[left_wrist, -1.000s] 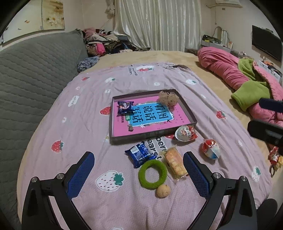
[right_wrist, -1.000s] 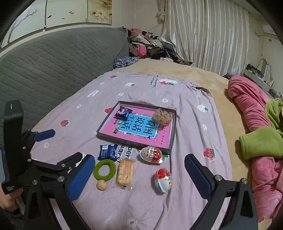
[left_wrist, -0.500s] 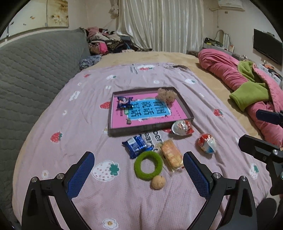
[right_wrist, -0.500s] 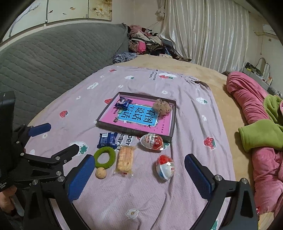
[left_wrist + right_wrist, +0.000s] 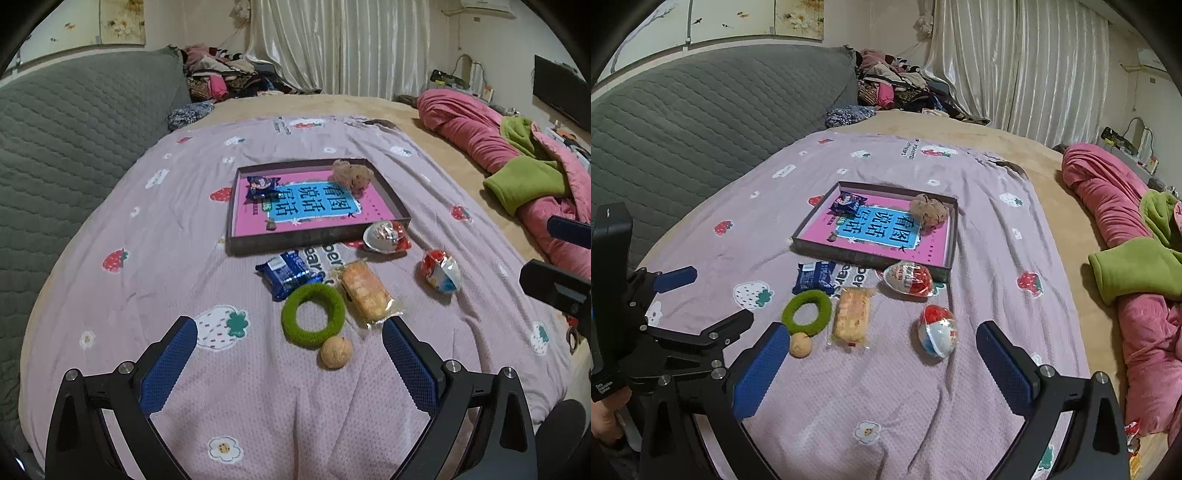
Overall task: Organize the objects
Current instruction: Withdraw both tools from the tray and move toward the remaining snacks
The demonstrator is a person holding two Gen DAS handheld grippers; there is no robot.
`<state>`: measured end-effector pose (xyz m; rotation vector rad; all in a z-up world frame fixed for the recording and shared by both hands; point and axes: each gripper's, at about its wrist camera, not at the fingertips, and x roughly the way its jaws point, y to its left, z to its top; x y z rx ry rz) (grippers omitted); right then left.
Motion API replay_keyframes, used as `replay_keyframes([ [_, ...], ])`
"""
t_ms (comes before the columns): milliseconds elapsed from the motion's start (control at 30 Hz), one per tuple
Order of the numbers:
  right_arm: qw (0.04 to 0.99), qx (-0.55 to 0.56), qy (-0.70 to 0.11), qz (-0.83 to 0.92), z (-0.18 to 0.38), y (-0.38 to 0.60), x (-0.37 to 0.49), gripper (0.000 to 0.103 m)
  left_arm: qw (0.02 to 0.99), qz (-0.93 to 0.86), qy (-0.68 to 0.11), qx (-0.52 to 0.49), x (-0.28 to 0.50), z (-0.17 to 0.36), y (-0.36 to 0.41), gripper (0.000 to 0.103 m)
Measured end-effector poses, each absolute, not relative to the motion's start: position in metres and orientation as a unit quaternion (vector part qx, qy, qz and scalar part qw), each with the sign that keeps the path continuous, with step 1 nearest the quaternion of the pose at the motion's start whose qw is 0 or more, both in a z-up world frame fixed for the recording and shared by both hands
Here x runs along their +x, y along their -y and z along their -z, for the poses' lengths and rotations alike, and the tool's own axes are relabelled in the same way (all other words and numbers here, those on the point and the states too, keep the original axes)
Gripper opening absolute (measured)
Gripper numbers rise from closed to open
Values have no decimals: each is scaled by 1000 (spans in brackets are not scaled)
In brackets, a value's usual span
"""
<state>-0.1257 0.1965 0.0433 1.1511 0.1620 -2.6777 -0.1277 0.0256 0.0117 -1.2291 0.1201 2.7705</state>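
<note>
i have both claws hovering low over the lilac strawberry-print bedspread, and neither has anything in it. the left gripper has its blue-padded jaws spread wide and empty; the right gripper is spread just as wide and empty too.

the goal looks to be the shallow dark-walled cardboard box with the pink and blue printed floor. a small dark blue snack packet and a tan fuzzy plush lump already lie inside it. everything else sits loose on the cloth in front of the box: a blue foil biscuit packet, a fuzzy green ring, a round tan walnut-like ball touching the ring's near edge, a clear-wrapped orange cake bar, a red and white foil egg right against the box's front wall, and a second red, white and blue egg lying apart to the right.

so i judge this is the reach before a pick, with most of the sorting still to do. the tan ball lies nearest my left claw, the second egg nearest my right. either one is round and may roll on the soft cloth, so i'd come straight down, centred, and close gently.
</note>
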Motion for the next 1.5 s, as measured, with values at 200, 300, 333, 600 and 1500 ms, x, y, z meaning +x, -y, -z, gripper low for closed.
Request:
replay_keyframes([
  [200,106,397,-61,910,-29,-204,-121,102,53,-911,-43,-406,-121,-1,-34,100],
  [300,103,399,-60,909,-21,-209,-119,102,51,-913,-45,-402,-116,3,-40,100],
  [333,101,399,-60,909,-19,-210,-118,102,50,-914,-46,-400,-114,4,-42,100],
  [600,73,386,-93,915,0,-219,-111,102,45,-921,-54,-384,-97,18,-55,100],
  [1500,54,377,-108,918,44,-236,-105,102,44,-914,-16,-404,-90,73,-56,100],
])
